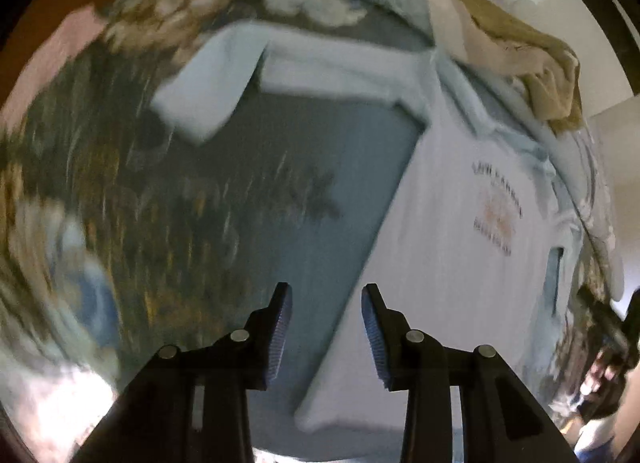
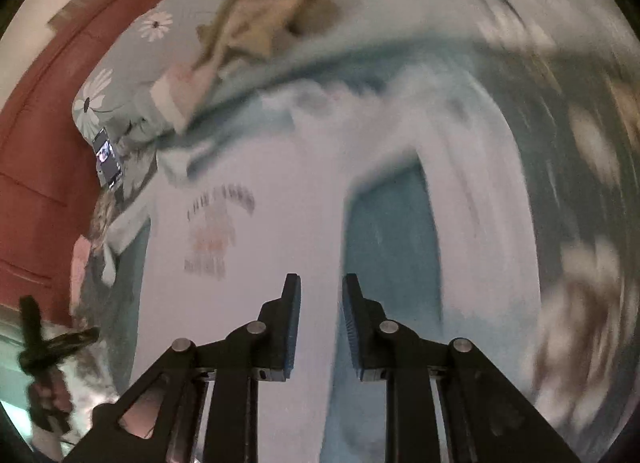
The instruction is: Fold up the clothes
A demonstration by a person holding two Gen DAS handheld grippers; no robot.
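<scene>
A pale white T-shirt (image 1: 460, 223) with a small printed chest logo lies spread on a floral bedspread (image 1: 100, 183). One sleeve (image 1: 208, 91) stretches out to the upper left. My left gripper (image 1: 326, 295) is open and empty, above the shirt's side edge. In the right wrist view the same shirt (image 2: 256, 263) lies below, its sleeve (image 2: 480, 191) curving to the right. My right gripper (image 2: 320, 283) is open and empty, over the shirt's body near the armpit. Both views are motion-blurred.
A crumpled tan garment (image 1: 520, 55) lies beyond the shirt; it also shows in the right wrist view (image 2: 264, 11). A phone (image 2: 107, 157) rests on the bedspread at the left. A red headboard (image 2: 48, 135) borders the bed. The other gripper (image 2: 44, 347) shows at lower left.
</scene>
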